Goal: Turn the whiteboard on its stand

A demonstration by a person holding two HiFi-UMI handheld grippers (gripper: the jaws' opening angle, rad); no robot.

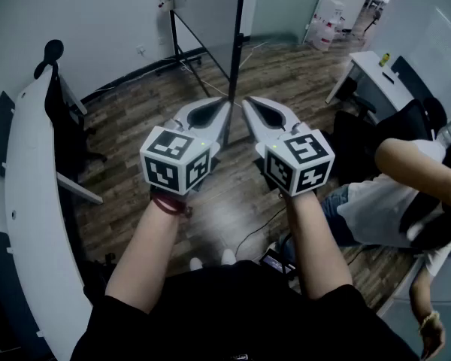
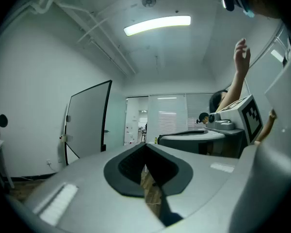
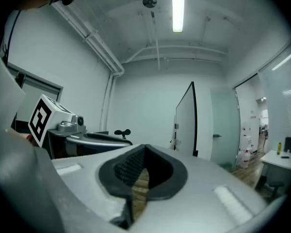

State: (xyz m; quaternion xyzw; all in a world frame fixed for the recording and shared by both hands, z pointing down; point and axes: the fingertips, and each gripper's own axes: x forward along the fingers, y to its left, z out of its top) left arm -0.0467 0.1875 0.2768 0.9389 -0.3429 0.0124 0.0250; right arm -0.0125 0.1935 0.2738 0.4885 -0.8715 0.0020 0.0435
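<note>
We're in a black short-sleeve shirt [image 1: 233,314], dark red band [image 1: 169,204] on the left wrist. The left gripper [image 1: 219,110] and right gripper [image 1: 252,108] are pale grey shells with dark ribbed pads [image 3: 128,170], each topped by a white cube [image 1: 177,160] with black square markers.

Open floor [image 1: 135,126] ahead; whiteboard [image 1: 207,10] stands centre; seated person [image 1: 376,201] crowds right.

Both bare forearms [image 1: 146,254] were stretched out forward, side by side. The left gripper [image 1: 219,110] and right gripper [image 1: 254,110] angled in toward each other, tips close together. All 2 had jaws shut, nothing pinched between.
</note>
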